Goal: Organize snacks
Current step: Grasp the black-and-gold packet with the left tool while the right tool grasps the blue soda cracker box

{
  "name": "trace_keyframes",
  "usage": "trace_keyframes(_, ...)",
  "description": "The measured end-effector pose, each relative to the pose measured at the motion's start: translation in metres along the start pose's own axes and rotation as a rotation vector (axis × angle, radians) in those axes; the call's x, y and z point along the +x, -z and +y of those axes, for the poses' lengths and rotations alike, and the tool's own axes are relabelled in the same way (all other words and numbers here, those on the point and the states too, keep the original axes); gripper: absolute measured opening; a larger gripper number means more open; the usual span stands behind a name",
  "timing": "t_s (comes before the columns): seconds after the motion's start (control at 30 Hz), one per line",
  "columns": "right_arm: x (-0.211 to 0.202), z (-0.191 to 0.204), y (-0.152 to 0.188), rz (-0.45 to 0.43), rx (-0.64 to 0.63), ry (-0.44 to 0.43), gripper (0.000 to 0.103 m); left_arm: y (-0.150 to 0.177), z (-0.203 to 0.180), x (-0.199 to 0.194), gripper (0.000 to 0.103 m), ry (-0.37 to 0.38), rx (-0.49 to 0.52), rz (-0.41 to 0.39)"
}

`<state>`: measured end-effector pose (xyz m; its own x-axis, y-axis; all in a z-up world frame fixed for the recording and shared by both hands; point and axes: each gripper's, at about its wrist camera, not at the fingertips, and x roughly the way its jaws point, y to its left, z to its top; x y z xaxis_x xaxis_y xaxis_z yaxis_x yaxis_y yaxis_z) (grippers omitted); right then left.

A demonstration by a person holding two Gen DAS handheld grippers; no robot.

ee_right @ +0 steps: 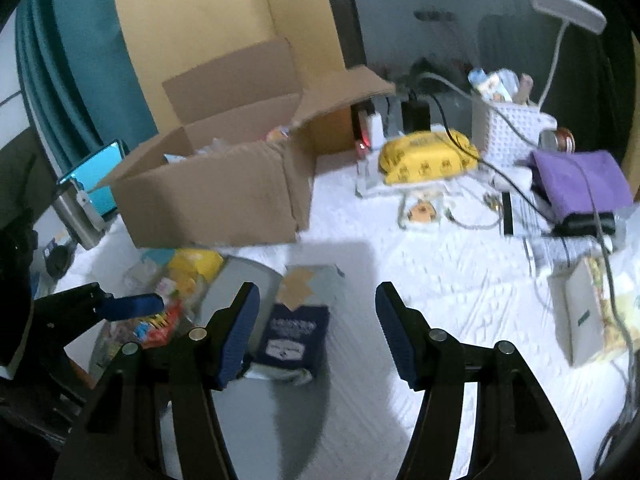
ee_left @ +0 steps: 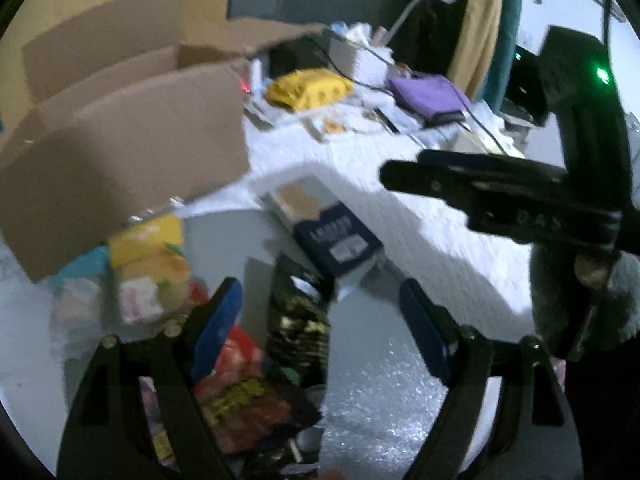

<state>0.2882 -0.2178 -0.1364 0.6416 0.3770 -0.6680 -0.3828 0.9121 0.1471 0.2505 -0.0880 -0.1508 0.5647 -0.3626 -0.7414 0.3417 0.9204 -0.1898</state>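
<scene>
An open cardboard box (ee_right: 224, 188) stands on the white table; it also shows in the left wrist view (ee_left: 120, 152). A dark blue snack box (ee_right: 298, 320) lies before it, seen too in the left wrist view (ee_left: 328, 228). A pile of snacks lies to the left: a yellow pack (ee_left: 148, 248), a red bag (ee_left: 240, 400) and a black-and-gold bag (ee_left: 298, 320). My left gripper (ee_left: 320, 320) is open and empty above the pile. My right gripper (ee_right: 316, 324) is open and empty, just above the blue box; it also shows in the left wrist view (ee_left: 404, 178).
A yellow pouch (ee_right: 428, 156), a purple cloth (ee_right: 580, 184), a white basket (ee_right: 508, 136), cables and a desk lamp (ee_right: 568, 8) crowd the back right. A phone on a stand (ee_right: 94, 184) is left of the carton. A booklet (ee_right: 588, 312) lies at the right.
</scene>
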Motion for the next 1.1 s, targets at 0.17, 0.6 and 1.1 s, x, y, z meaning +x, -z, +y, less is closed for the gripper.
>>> trace_keyframes(0.17,0.017,-0.009,0.007,0.041,0.018,-0.001,0.064,0.007,0.003,0.018,0.068,-0.014,0.018,0.051)
trace_keyframes(0.6,0.066,0.016,0.007,0.126,-0.017,-0.036,0.064,0.022,0.019,0.03,0.044,-0.056,0.054,0.092)
trace_keyframes(1.1,0.069,0.02,0.027,0.169,-0.084,-0.007,0.053,0.027,0.012,0.023,0.035,-0.021,0.018,0.081)
